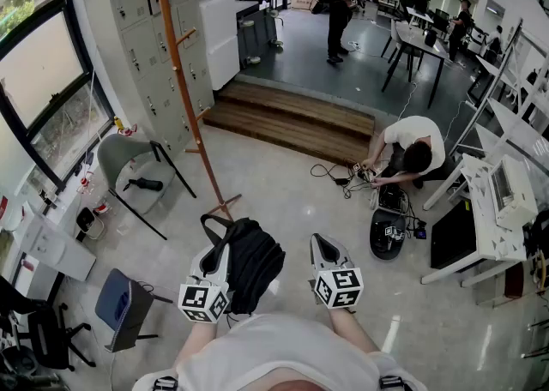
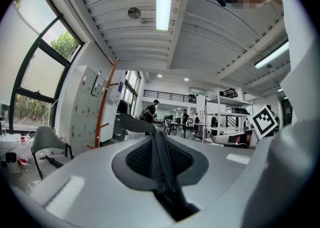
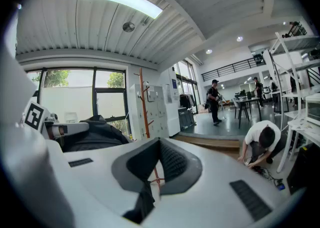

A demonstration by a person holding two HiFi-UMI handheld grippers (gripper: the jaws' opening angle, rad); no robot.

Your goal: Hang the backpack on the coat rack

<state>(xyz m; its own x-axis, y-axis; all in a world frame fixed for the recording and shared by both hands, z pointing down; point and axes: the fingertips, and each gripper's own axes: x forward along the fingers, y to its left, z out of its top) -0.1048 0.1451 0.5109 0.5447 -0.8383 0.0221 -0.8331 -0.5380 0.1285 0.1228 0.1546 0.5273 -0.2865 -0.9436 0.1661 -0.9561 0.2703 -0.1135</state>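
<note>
The black backpack point(image 1: 253, 262) hangs by its strap point(image 1: 216, 228) just in front of me, above the floor. My left gripper point(image 1: 214, 254) is shut on that strap point(image 2: 161, 164), which runs straight between its pads point(image 2: 137, 159). The right gripper point(image 1: 324, 245) is level beside the bag, a little apart from it, jaws slightly open with nothing between them point(image 3: 156, 158). The wooden coat rack point(image 1: 183, 81) stands ahead and to the left, its base point(image 1: 223, 205) close to the bag. It also shows in the left gripper view point(image 2: 106, 103) and the right gripper view point(image 3: 144, 104). The backpack point(image 3: 92, 133) lies left of the right gripper.
Grey lockers point(image 1: 163, 46) and windows stand behind the rack. A grey chair point(image 1: 129, 166) sits left of it, a blue chair point(image 1: 124, 302) nearer me. A wooden step point(image 1: 292, 119) crosses ahead. A crouching person point(image 1: 413, 151), cables and a white desk point(image 1: 489, 209) are at the right.
</note>
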